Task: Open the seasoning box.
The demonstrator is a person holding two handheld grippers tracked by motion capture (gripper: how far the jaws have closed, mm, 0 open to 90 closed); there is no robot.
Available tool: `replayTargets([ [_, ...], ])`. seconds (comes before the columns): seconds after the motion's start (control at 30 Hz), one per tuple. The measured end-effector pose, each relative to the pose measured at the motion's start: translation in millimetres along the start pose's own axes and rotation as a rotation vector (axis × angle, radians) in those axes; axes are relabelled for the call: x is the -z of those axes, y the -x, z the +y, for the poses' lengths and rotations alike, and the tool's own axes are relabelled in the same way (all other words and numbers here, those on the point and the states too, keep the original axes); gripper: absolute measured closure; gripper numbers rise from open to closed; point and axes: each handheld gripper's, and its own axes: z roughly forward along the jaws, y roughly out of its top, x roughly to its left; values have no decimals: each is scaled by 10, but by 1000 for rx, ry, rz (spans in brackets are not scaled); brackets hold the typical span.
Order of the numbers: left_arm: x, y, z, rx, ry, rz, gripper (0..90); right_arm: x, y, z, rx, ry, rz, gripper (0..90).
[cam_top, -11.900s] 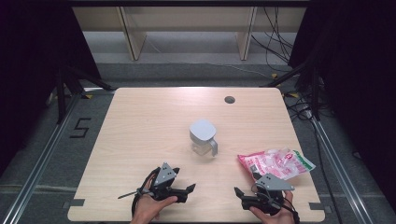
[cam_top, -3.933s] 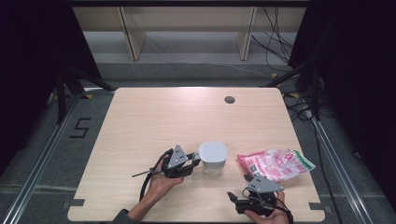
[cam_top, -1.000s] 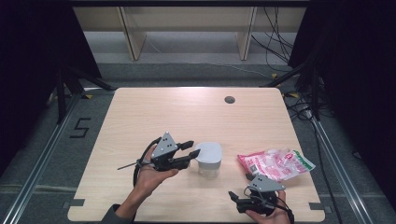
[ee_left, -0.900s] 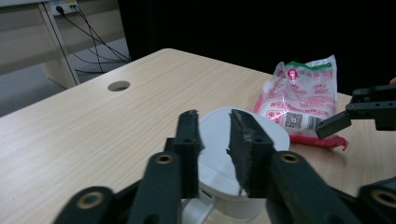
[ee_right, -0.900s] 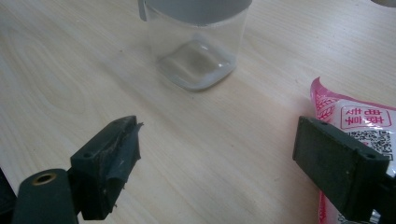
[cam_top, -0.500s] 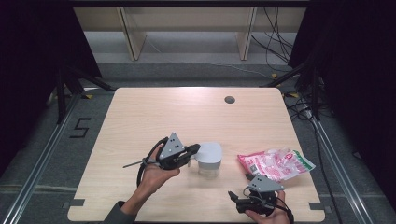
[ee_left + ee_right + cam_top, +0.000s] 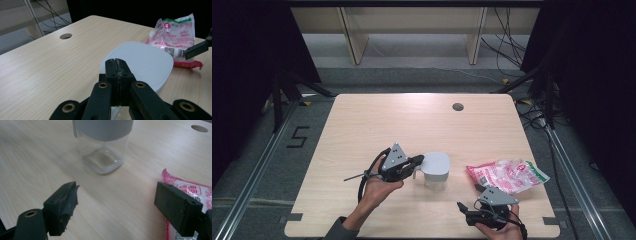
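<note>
Grey-lidded clear container stands mid-table; left gripper is pressed together at the lid's edge, seemingly pinching its tab. Right gripper, spread and empty, should brace the jar as the lid lifts; snack bag just beside.

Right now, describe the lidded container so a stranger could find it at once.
On the wooden table, look near the front edge, between the two hands. There stands the container: a clear, square-cornered jar with a grey-white lid, unlike the flat pink snack bag lying to its right.
</note>
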Motion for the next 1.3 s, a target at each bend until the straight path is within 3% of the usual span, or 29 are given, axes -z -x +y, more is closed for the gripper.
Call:
replayTargets([
  [0.03,0,1,0,-1,0,1,888,-5,21,13,26,9,-1,213],
  [0.07,-2,-1,-1,0,1,-5,887,-2,5,21,4,2,4,228],
  [0.1,-4,-1,-6,13,6,-8,888,-5,25,35,23,9,8,249],
  [0.13,-1,2,-10,22,6,-7,887,-5,24,50,2,11,12,264],
  [0.37,10,-3,-18,17,8,2,887,-81,132,190,70,106,31,426],
  [0.4,11,-2,-19,17,8,3,887,-82,123,206,47,95,37,453],
  [0.47,10,-3,-19,17,9,2,887,-119,155,238,89,112,25,510],
  [0.53,12,-15,-22,11,12,-5,887,-144,159,261,75,98,40,557],
  [0.57,15,-10,-26,22,12,-2,887,-172,179,279,95,120,43,588],
  [0.73,18,-8,-30,32,13,0,887,-218,193,351,106,125,45,702],
  [0.83,27,-12,-35,27,12,-1,887,-247,182,373,92,121,52,772],
  [0.9,32,-22,-41,29,13,2,887,-256,204,385,109,124,53,801],
  [1.07,34,-20,-48,37,15,1,886,-262,215,409,81,133,72,848],
  [1.1,35,-21,-49,39,15,2,886,-271,237,423,114,146,76,857],
  [1.13,36,-24,-50,36,13,2,886,-265,215,427,76,131,91,866],
  [1.3,37,-27,-53,35,15,0,885,-270,209,491,108,164,87,900],
])
